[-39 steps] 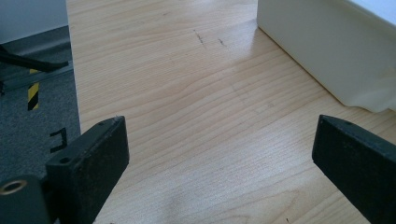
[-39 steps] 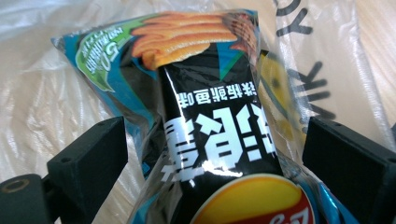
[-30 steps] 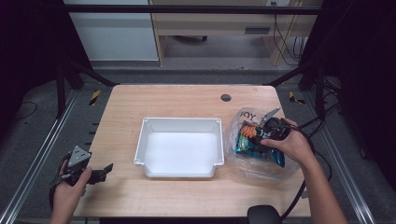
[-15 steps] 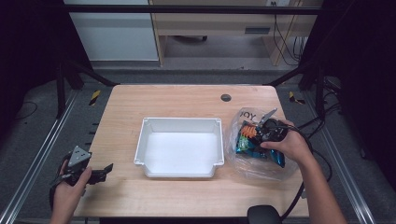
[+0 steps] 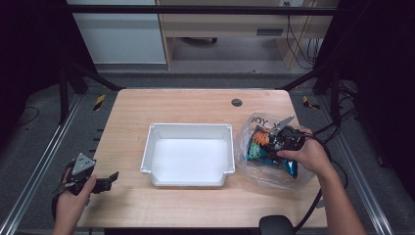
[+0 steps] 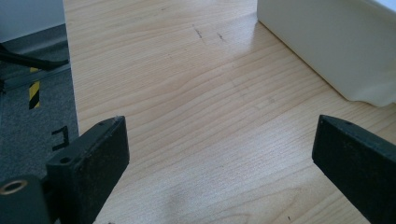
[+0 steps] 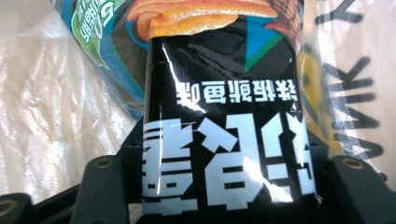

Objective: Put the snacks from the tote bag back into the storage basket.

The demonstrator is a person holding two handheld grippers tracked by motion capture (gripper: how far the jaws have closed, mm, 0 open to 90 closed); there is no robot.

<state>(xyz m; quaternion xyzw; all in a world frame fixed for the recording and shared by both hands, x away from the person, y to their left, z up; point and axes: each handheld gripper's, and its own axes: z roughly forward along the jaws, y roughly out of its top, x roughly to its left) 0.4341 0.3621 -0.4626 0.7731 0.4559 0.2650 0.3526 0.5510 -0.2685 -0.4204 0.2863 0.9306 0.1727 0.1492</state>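
Wooden tabletop point(image 5: 195, 105), light grain, with a small round dark spot point(image 5: 237, 102) near the far edge. A white tray point(image 5: 188, 131) sits mid-surface; a clear plastic bag point(image 5: 254, 171) of snack packets lies just right of it.

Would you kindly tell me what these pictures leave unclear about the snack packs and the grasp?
- Black snack pack: top and bottom cut off by the right gripper view's edges.
- Right gripper, high view: jaws hidden by the hand and plastic bag.
- Blue-green pack: mostly covered by the black one.
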